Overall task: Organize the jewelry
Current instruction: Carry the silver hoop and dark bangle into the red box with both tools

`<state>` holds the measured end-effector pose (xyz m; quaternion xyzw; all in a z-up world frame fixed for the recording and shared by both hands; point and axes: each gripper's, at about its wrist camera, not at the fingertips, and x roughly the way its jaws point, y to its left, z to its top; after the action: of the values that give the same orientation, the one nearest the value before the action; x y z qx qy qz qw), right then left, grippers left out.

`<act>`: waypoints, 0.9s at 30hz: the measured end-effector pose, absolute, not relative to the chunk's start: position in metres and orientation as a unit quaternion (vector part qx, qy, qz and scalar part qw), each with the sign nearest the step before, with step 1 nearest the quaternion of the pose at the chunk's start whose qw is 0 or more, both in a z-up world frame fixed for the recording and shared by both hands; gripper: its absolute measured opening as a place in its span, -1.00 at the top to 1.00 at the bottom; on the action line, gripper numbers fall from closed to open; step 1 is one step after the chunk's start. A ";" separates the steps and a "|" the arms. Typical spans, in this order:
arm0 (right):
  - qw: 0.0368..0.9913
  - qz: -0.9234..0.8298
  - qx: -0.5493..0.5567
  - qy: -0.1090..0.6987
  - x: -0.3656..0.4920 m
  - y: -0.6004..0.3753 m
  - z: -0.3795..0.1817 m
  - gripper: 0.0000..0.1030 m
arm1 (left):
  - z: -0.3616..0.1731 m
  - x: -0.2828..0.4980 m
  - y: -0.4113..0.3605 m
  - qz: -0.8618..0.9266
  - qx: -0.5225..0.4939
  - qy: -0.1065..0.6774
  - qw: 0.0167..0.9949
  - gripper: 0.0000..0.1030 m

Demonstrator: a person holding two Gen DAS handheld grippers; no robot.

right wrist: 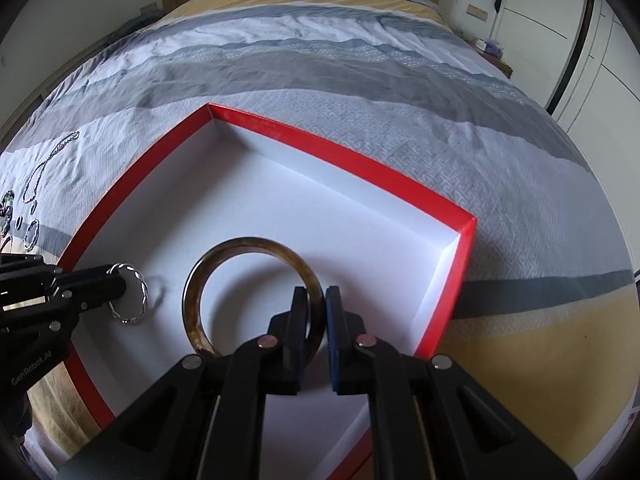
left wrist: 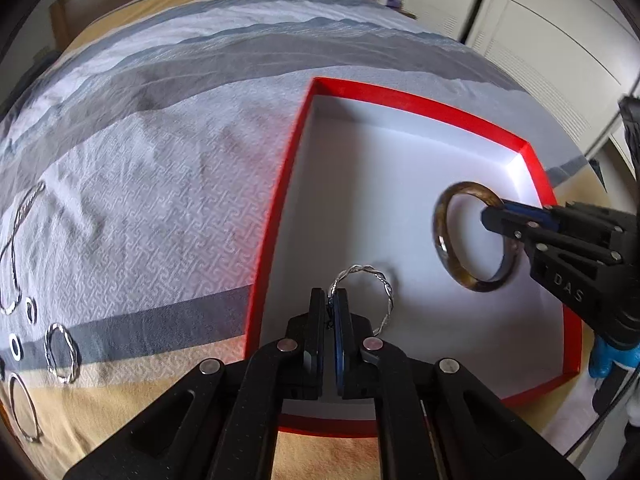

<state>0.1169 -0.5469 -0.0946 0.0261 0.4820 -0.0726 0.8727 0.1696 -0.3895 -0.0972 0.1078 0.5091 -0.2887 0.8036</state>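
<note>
A red box (left wrist: 276, 208) with a white inside lies on the bed; it also shows in the right wrist view (right wrist: 466, 256). My left gripper (left wrist: 330, 300) is shut on a twisted silver bangle (left wrist: 384, 280), held just above the box floor; the bangle also shows in the right wrist view (right wrist: 138, 300). My right gripper (right wrist: 318, 300) is shut on a brown amber bangle (right wrist: 192, 300), held over the box's white floor; the left wrist view shows that bangle (left wrist: 444, 248) and the right gripper (left wrist: 494, 216) at the right.
Several more silver bangles (left wrist: 62, 354), rings (left wrist: 16, 346) and a chain (left wrist: 18, 236) lie on the patterned bedspread left of the box; they also show in the right wrist view (right wrist: 40, 172). White wardrobe doors (right wrist: 600, 60) stand to the right of the bed.
</note>
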 end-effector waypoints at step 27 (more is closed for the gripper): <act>0.877 -0.029 -0.012 0.479 0.128 -0.501 -0.093 0.65 | -0.095 0.132 -0.317 -0.188 0.073 0.546 0.813 0.87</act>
<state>0.1282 -0.5012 -0.0928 -0.0120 0.4794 -0.0287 0.8771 0.1317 -0.3168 -0.0947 0.0726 0.5457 -0.1880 0.8134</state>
